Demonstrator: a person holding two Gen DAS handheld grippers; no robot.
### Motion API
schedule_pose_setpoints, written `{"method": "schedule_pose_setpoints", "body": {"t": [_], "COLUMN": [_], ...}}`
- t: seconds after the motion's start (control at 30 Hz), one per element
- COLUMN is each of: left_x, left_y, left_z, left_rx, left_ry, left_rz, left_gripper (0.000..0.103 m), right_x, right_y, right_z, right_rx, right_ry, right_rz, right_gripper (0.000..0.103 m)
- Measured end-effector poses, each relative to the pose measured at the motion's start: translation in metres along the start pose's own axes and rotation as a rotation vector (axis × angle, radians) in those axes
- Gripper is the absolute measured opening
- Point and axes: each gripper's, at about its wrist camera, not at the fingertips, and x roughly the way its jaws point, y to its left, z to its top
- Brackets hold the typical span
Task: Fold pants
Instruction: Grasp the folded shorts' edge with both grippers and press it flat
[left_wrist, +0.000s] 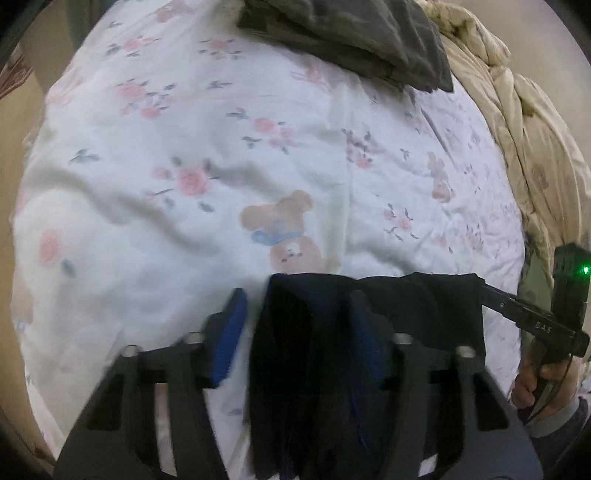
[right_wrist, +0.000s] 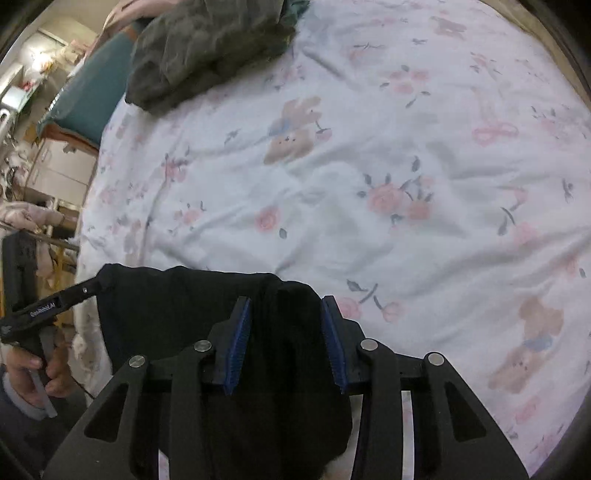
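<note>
The dark navy pants (left_wrist: 417, 306) hung between the two grippers above the floral bedsheet (left_wrist: 192, 155), one stretch of the top edge running taut from tool to tool.

The risk lay on the left. The left gripper (left_wrist: 295, 332) had its blue pads (left_wrist: 229, 332) standing well apart, and the cloth sat bunched between them and draped over the right-hand finger rather than pinched; it looked hooked more than held, and the frame was blurred. A quick lift or swing could let that corner slide off, dropping the pants in a heap and spoiling the fold line. The right gripper (right_wrist: 286, 339) had a thick bunch of the pants (right_wrist: 170, 314) filling the gap between its pads (right_wrist: 238, 343), which pressed against the cloth on both sides, so it appeared clamped on the pants, though the jaws were far from closed. Uneven pull from the two sides could also skew the edge, or drag the hem across the rumpled sheet and wrinkle it.

Both tools pointed forward over the bed, side by side and roughly level. In the right wrist view the person's left hand (right_wrist: 35, 373) gripped its handle low to the left; in the left wrist view the right hand (left_wrist: 543, 376) did likewise to the right. A grey folded garment (left_wrist: 351, 40) lay far ahead.
</note>
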Motion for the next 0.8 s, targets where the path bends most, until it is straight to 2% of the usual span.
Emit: {"method": "schedule_pose_setpoints", "body": {"t": [0.03, 0.1, 0.17, 0.3, 0.47, 0.53, 0.6, 0.73, 0.8], "left_x": [0.004, 0.005, 0.0, -0.014, -0.008, -0.002, -0.004, -0.04, -0.052], "left_y": [-0.006, -0.016, -0.019, -0.009, -0.011, -0.008, -0.005, -0.021, -0.04], "left_z": [0.0, 0.004, 0.004, 0.017, 0.027, 0.028, 0.027, 0.015, 0.006], "left_rx": [0.025, 0.081, 0.117, 0.073, 0.055, 0.035, 0.019, 0.057, 0.137], "left_ry": [0.006, 0.007, -0.009, -0.062, -0.077, -0.061, -0.057, -0.174, -0.205], "left_rz": [0.012, 0.028, 0.044, 0.025, 0.024, 0.058, 0.13, 0.198, 0.143], "left_gripper": [0.022, 0.008, 0.007, 0.007, 0.008, 0.019, 0.029, 0.03, 0.03], "right_x": [0.002, 0.005, 0.002, -0.024, -0.024, -0.019, -0.018, -0.041, -0.058], "right_y": [0.002, 0.004, 0.004, -0.013, -0.016, -0.021, -0.025, -0.007, 0.012], "right_z": [0.0, 0.001, 0.004, 0.009, 0.012, 0.012, 0.011, 0.007, 0.003], "right_rx": [-0.011, -0.034, -0.039, 0.036, 0.049, 0.071, 0.086, 0.023, -0.026], "right_ry": [0.003, 0.005, 0.001, -0.102, -0.148, -0.139, -0.127, -0.201, -0.266], "right_rz": [-0.004, 0.014, 0.037, 0.085, -0.003, -0.053, -0.041, -0.101, -0.135], "right_gripper": [0.029, 0.007, 0.006, 0.002, 0.001, 0.001, 0.001, 0.001, 0.003]}}
